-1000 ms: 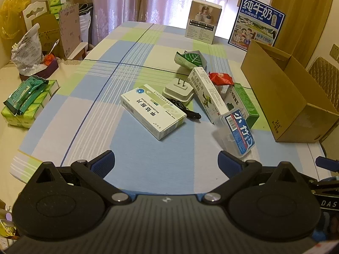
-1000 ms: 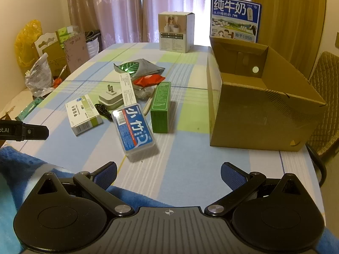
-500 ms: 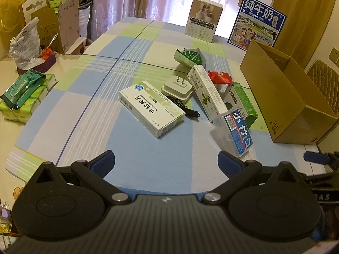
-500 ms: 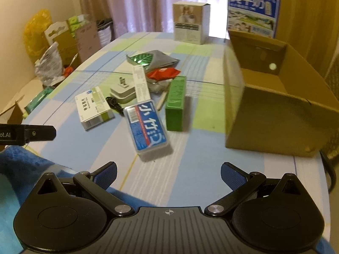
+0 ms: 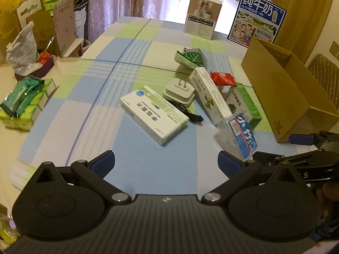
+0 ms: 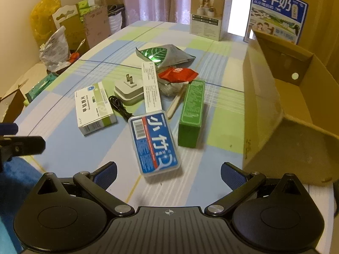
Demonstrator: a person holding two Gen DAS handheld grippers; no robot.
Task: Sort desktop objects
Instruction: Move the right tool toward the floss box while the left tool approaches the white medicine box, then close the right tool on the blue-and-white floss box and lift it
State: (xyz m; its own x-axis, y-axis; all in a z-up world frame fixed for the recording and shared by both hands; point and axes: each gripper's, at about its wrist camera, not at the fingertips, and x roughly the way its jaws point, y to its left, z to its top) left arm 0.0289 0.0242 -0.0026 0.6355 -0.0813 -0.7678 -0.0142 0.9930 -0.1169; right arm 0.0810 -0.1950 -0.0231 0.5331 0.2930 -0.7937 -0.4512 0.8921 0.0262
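Tablecloth [image 6: 70, 148] bears blue case [image 6: 154, 143], lengthwise toward camera.

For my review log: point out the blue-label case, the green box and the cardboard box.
Blue-label case [image 6: 155, 144], right wrist view, middle of its label.
Green box [image 6: 191, 108], right wrist view, its top face.
Cardboard box [image 6: 262, 105], right wrist view, its near side wall.

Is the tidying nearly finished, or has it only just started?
Only just started. Nothing looks sorted yet: the cardboard box shows nothing inside. Both grippers are open and hold nothing; the right gripper is nearest the blue case. The medicine box, charger, green box and red packet wait on the table.
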